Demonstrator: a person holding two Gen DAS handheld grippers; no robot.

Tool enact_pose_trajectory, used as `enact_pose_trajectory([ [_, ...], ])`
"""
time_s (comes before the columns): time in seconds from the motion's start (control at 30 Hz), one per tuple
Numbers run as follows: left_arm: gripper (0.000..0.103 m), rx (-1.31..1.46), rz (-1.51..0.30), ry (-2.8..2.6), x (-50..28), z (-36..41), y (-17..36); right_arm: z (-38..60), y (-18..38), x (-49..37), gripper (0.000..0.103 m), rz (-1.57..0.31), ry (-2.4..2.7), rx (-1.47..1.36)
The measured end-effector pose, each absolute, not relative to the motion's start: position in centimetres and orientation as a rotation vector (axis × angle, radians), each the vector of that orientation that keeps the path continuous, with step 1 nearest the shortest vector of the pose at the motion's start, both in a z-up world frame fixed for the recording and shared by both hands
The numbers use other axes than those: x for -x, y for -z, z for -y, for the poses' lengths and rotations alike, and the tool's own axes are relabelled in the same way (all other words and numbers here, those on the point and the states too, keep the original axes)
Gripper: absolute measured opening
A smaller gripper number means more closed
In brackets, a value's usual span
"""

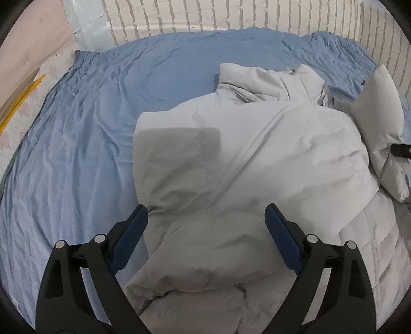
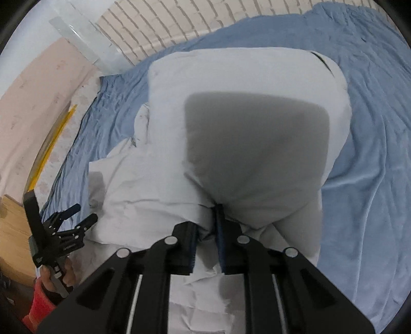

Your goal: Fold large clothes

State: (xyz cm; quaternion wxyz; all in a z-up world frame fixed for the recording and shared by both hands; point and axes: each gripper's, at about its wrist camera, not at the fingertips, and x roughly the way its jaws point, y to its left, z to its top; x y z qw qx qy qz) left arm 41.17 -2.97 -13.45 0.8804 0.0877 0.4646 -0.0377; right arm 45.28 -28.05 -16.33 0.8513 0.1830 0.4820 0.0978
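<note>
Looking across the bed from left to right: the wrinkled blue sheet [image 1: 77,133] takes up the whole left side, with a white brick wall [image 1: 205,12] running behind it. Then comes the left gripper [image 1: 206,212], jaws spread wide and holding nothing, hovering over the near end of the pale grey puffy jacket [image 1: 257,144]. One blue pad [image 1: 131,233] sits right at the jacket's left edge, the other over the fabric.

The jacket is bunched up a bit right of the middle of the bed. Its long axis runs roughly from the near edge toward the brick wall, with a crumpled section [image 1: 269,82] piled at the far end. Can't really tell which end is the collar.

Furthest right, the right gripper [image 2: 206,223] is pinched tight on a fold of the jacket [image 2: 257,128], and a sleeve-like flap [image 1: 380,115] is lifted up off the sheet there. A person's hand [image 2: 55,278] grips the left tool's handle.
</note>
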Motion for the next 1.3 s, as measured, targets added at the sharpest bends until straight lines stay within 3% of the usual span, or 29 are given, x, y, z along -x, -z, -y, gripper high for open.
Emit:
enact_pose_trajectory([
  [0.03,0.092,-0.184,-0.967,0.078,-41.2,3.0,13.3,28.3,16.0,-44.8,0.02,-1.015,-0.197,-0.383],
  [0.1,0.092,-0.181,-0.96,0.076,-41.0,2.7,12.9,29.1,14.9,-43.9,0.046,-0.996,-0.181,-0.381],
  [0.13,0.092,-0.176,-0.958,0.071,-41.0,2.4,12.7,29.7,14.4,-43.4,0.05,-0.986,-0.163,-0.379],
  [0.33,0.095,-0.155,-0.955,0.053,-41.2,1.4,12.1,37.0,12.5,-41.5,0.056,-0.944,0.014,-0.424],
  [0.47,0.096,-0.152,-0.952,0.047,-41.7,1.1,12.2,40.4,15.0,-44.2,0.057,-0.94,0.076,-0.574],
  [0.57,0.096,-0.163,-0.958,0.046,-41.8,1.0,12.6,41.4,16.9,-46.3,0.068,-0.926,0.042,-0.686],
  [0.7,0.096,-0.192,-0.965,0.04,-42.1,1.1,12.9,40.7,19.0,-48.3,0.069,-0.92,-0.001,-0.795],
  [0.77,0.096,-0.198,-0.961,0.038,-42.2,1.1,12.7,39.3,19.8,-48.9,0.065,-0.922,-0.033,-0.791],
  [1.0,0.096,-0.202,-0.953,0.034,-42.4,1.2,12.4,37.1,19.0,-48.9,0.018,-0.906,-0.074,-0.685],
  [1.1,0.096,-0.213,-0.959,0.026,-42.5,1.1,12.5,35.6,17.0,-48.5,0.012,-0.907,-0.118,-0.596],
  [1.3,0.096,-0.202,-0.948,0.021,-42.3,0.4,11.7,29.2,13.7,-47.9,0.011,-0.908,-0.296,-0.455],
])
